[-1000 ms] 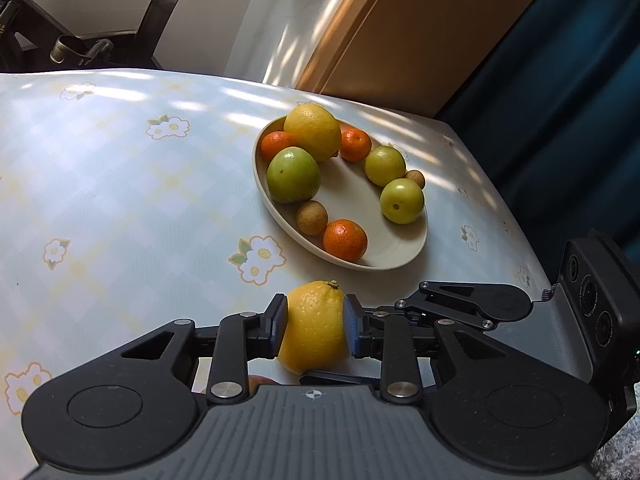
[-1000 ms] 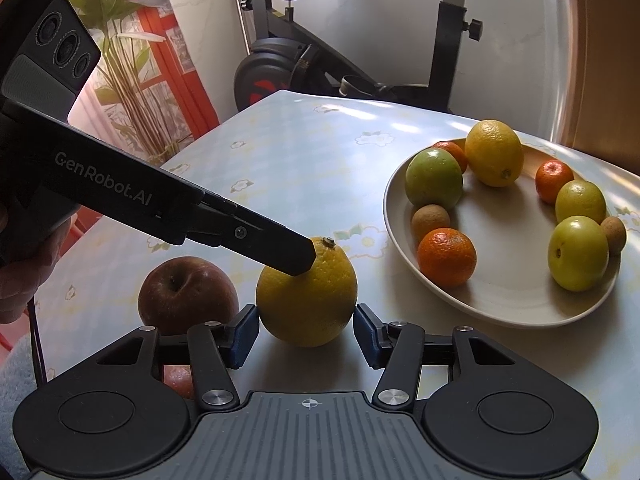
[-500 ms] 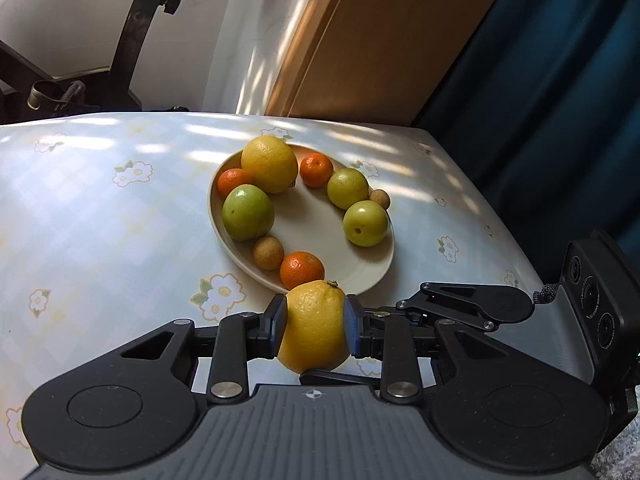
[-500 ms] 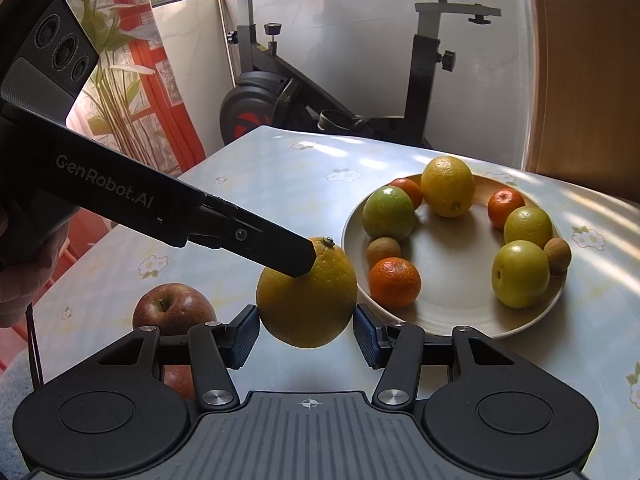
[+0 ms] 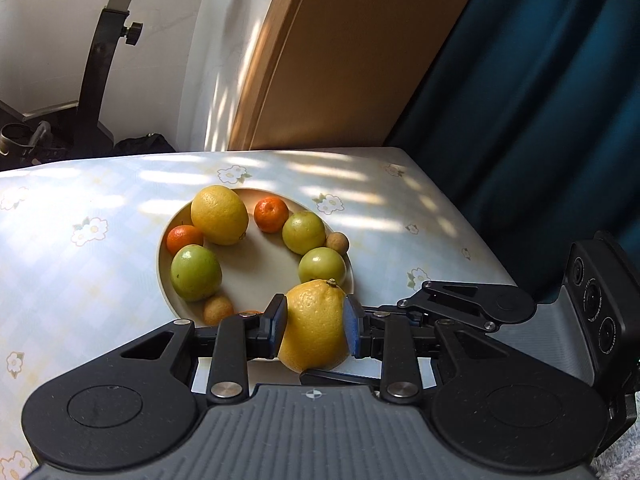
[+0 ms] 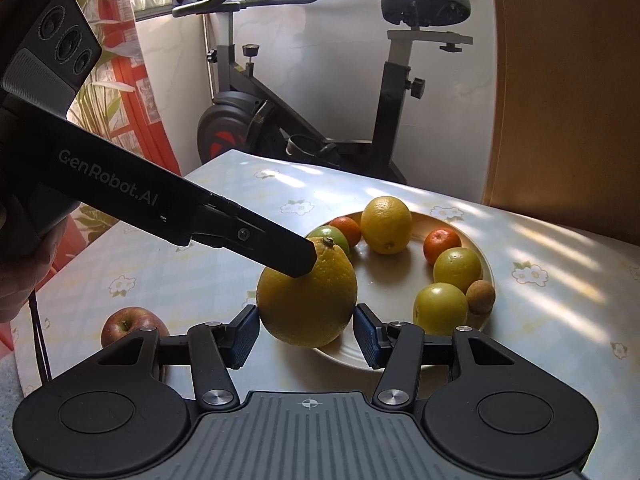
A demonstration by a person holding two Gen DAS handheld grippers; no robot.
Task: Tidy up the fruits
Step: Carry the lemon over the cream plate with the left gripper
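A large yellow citrus hangs in the air over the near rim of the cream plate. My left gripper is shut on it, a pad on each side. In the right wrist view the same citrus sits between the pads of my right gripper, which touch its flanks; the left gripper's finger presses near its stem. The plate holds another yellow citrus, green fruits, small oranges and small brown fruits. The citrus hides part of the plate.
A red apple lies on the flowered tablecloth, left of the plate. An exercise bike stands behind the table. A blue curtain hangs past the table's right edge. A hand holds the left gripper.
Both grippers have risen with the citrus and carried it from the tablecloth toward the plate; it now hangs over the near rim. The apple stays behind.
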